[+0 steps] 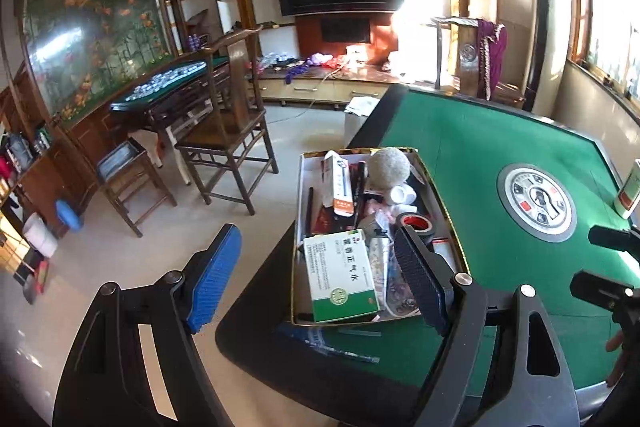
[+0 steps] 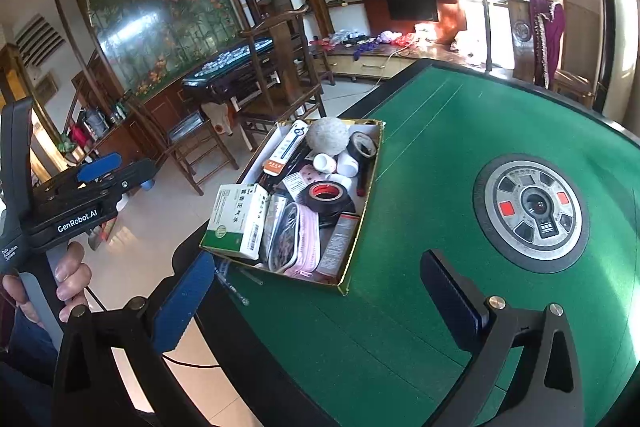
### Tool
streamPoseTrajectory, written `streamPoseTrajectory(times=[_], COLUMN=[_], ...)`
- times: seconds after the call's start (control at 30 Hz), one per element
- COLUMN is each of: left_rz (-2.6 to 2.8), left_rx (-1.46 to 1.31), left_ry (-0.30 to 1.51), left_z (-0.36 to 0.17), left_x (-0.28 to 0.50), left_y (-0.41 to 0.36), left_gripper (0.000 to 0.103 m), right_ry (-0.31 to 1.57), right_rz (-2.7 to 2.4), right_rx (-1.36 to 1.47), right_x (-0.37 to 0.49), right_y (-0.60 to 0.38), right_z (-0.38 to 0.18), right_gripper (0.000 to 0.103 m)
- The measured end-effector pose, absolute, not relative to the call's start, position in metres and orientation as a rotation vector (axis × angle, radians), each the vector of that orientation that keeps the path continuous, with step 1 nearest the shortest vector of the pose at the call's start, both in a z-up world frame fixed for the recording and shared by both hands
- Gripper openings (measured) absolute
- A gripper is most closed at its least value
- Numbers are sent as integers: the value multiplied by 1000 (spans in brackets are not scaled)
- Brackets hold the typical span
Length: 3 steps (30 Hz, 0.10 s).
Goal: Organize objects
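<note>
Fig.: Mahjong table [image 2: 460, 131] w/ green felt top; shallow cardboard box [image 2: 362, 215] sat near its left edge, packed w/ misc. items. Contents incl. green-and-white medicine carton [image 2: 234, 219] at the box's near-left corner, roll of black tape w/ red core [image 2: 326, 195] at centre, pale fuzzy ball [image 2: 328, 137] at the far end, and long white-and-orange carton [image 2: 286, 147] just left of the ball. A pen [image 1: 332, 345] lay on the felt just beside the box's near wall. Left gripper [image 1: 316, 281] hung over the box's near-left corner, jaws spread wide, nothing between them. Right gripper [image 2: 320, 303] hung over the felt near the box, jaws likewise spread and empty. Round control panel [image 2: 532, 209] sat at table centre, right of the box. A hand [image 2: 70, 279] held the left gripper's handle.
</note>
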<state>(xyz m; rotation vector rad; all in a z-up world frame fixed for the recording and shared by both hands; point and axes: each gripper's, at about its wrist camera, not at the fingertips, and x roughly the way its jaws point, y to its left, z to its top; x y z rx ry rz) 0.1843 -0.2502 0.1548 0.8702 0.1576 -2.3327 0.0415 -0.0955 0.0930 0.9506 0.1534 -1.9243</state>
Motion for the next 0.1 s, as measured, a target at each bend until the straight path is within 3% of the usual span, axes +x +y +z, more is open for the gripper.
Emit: streamPoseTrajectory(times=[0.1], left_rz=[-2322], left_rx=[880], left_ry=[166], left_z=[151], left_x=[185], left_y=[-254], left_gripper=[80], right_ry=[166], right_rz=[-1906], right_rx=[951], right_x=[47], right_y=[-101], right_z=[92], right_gripper=[103])
